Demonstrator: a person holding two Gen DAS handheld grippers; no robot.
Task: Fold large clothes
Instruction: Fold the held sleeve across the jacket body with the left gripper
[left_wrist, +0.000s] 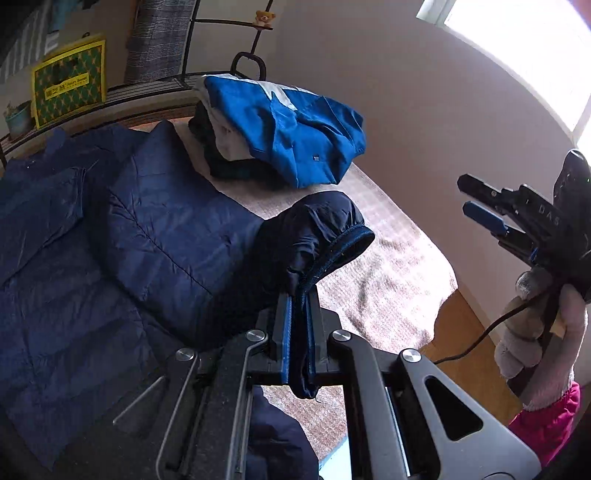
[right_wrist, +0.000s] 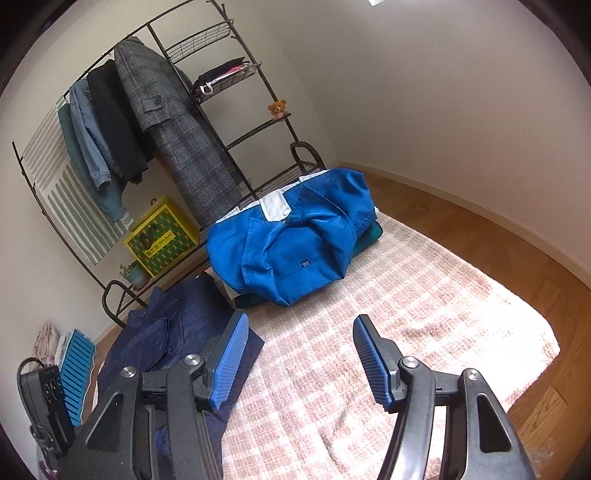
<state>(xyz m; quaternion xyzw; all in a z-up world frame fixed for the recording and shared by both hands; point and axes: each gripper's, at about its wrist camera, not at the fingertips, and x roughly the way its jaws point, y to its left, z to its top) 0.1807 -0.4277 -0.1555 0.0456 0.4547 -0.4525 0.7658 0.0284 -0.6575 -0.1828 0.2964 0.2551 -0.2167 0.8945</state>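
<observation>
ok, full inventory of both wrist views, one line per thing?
navy padded jacket: 1, dark blue, spread on the rug's left side, cuff pinched by the left gripper
blue jacket: 1, bright blue with white trim, top of a folded pile at the rug's far end
rug: 1, pink-and-white check, on a wood floor
clothes rack: 1, black metal, against the wall
hanging coats: about four; grey check, black, denim, teal; on the rack
yellow box: 1, yellow and green, rack's bottom shelf
potted plant: 1, small, beside the box
teddy bear: 1, brown, on a rack shelf
left gripper: shut on the cuff
right gripper: open, empty, above the rug
gloved hand: 1, pale glove, pink sleeve, holding the right gripper
</observation>
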